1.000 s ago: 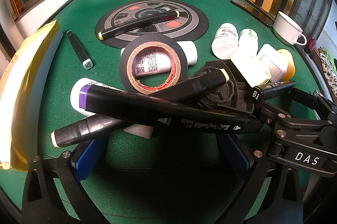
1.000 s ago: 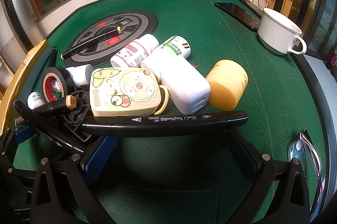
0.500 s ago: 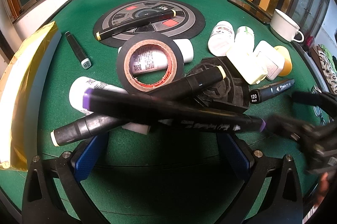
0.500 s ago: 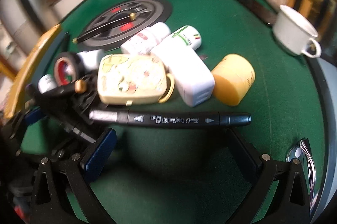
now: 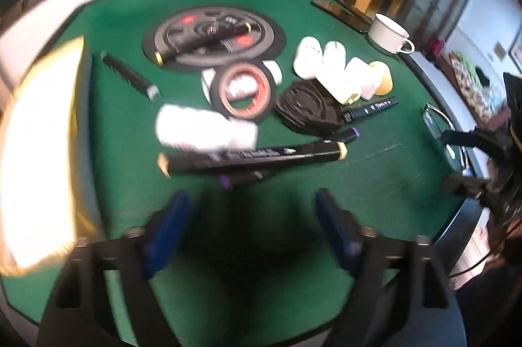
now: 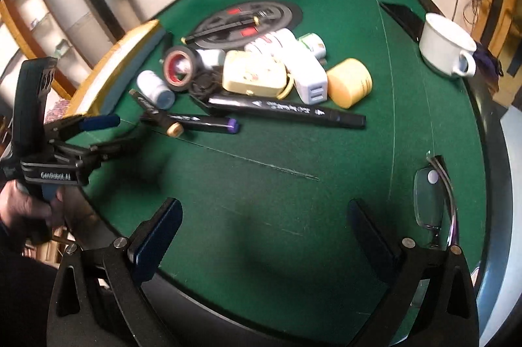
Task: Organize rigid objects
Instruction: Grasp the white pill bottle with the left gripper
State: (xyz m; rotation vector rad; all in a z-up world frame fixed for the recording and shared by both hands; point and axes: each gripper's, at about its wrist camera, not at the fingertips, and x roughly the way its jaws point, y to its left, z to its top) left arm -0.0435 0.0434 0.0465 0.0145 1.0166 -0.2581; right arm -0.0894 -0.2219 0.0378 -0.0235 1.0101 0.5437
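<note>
Looking across the green table (image 6: 293, 190) from left to right, we see our left tool (image 5: 253, 213) released, its blue fingers (image 5: 166, 226) spread wide with nothing between them, hovering above the felt short of the markers. In the right wrist view that same tool (image 6: 107, 131) sits at the left edge, gripped by a hand (image 6: 26, 206). Beside a gold-edged box (image 6: 120, 69) lie a white bottle (image 6: 155, 87) and a tape roll (image 6: 177, 68). Two markers are crossed on the felt: the yellow-capped marker (image 5: 251, 156) lies over the purple-capped marker (image 6: 202, 120). A longer black marker (image 6: 287, 110) rests just in front of a cream case (image 6: 254, 78), a white charger (image 6: 308, 76) and a yellow jar (image 6: 349, 82). Farther right stands a white cup (image 6: 447, 45), and glasses (image 6: 430, 197) lie near the table's edge. Our right tool (image 6: 264, 236) is likewise released, fingers apart, holding nothing.
</note>
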